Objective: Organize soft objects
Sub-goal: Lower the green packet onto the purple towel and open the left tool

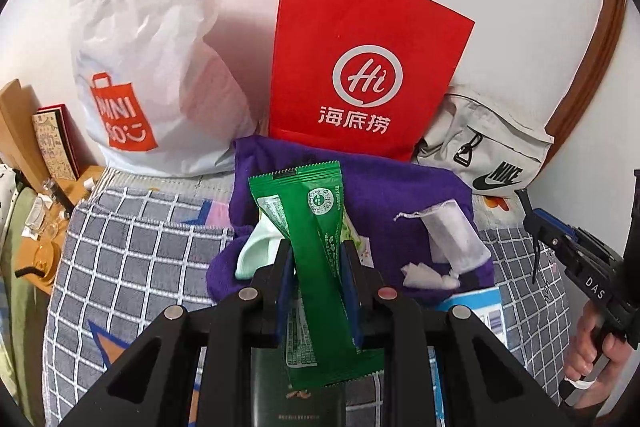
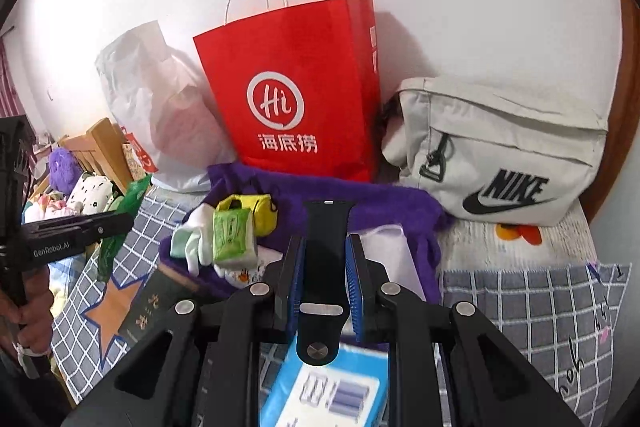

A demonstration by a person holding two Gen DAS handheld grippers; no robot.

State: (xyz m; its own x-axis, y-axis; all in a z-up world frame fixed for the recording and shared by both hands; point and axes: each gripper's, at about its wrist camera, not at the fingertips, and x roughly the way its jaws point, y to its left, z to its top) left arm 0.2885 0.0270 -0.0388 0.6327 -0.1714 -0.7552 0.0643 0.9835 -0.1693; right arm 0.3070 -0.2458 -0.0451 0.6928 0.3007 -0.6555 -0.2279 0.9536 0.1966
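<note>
My left gripper [image 1: 318, 255] is shut on a long green sachet [image 1: 316, 227], which stands tilted up between the blue pads above a purple cloth [image 1: 384, 183]. My right gripper [image 2: 325, 259] is shut on a black watch strap [image 2: 325, 247] that points up and away. On the purple cloth [image 2: 392, 211] lie white gloves [image 2: 192, 239], a green tissue pack [image 2: 232, 233], a yellow pouch [image 2: 260, 213], a small white drawstring bag [image 1: 452, 231] and crumpled tissue [image 1: 428, 275]. A red paper bag [image 1: 360, 67] with white handles stands upright behind the cloth.
A white Miniso plastic bag [image 1: 148, 59] leans on the wall left of the red bag [image 2: 304, 87]. A grey Nike bag [image 2: 500, 151] lies to the right. A blue box [image 2: 332, 387] and a dark book [image 2: 156, 303] rest on the checked bedspread [image 1: 132, 259]. A wooden bedside table [image 1: 44, 223] stands left.
</note>
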